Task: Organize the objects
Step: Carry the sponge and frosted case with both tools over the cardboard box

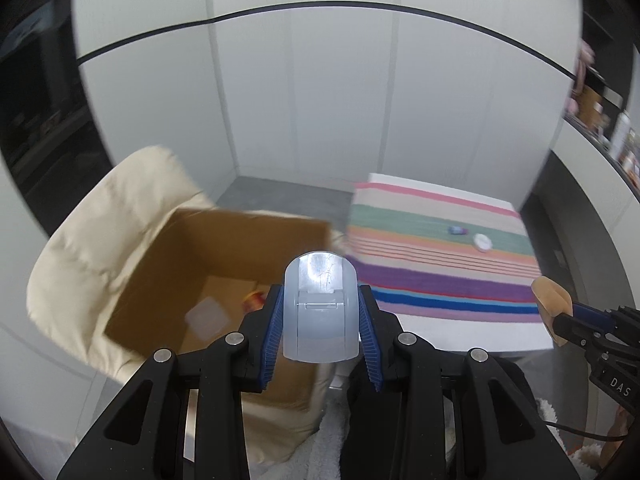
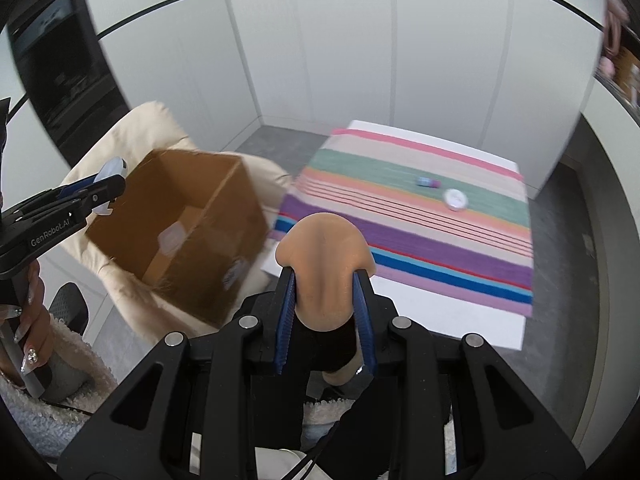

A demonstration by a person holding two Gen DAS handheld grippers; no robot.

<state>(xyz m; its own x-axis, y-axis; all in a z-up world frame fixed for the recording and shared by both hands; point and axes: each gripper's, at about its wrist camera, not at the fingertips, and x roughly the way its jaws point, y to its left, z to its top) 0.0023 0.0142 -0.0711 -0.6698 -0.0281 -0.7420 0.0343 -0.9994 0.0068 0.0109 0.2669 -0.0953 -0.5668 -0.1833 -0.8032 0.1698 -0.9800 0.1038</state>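
Observation:
My left gripper point(image 1: 320, 300) is shut on a pale blue-grey plastic case point(image 1: 320, 308) with a rounded top and a hinged flap, held over the near right corner of an open cardboard box point(image 1: 216, 276). My right gripper point(image 2: 325, 280) is shut on a beige rounded sponge-like object point(image 2: 324, 268), held in the air between the box point(image 2: 180, 228) and the striped cloth point(image 2: 420, 232). The left gripper point(image 2: 108, 192) with its case shows at the left edge of the right wrist view, above the box's left rim. The right gripper's beige object point(image 1: 550, 300) appears at the right in the left wrist view.
The box sits on a cream cushioned chair point(image 1: 96, 264) and holds a red-yellow item point(image 1: 255, 300) and a clear packet point(image 1: 208, 316). A low white table point(image 2: 440, 320) carries the striped cloth, with a small blue-purple item point(image 2: 428, 182) and a round white lid point(image 2: 455, 199) on it. White wall panels stand behind.

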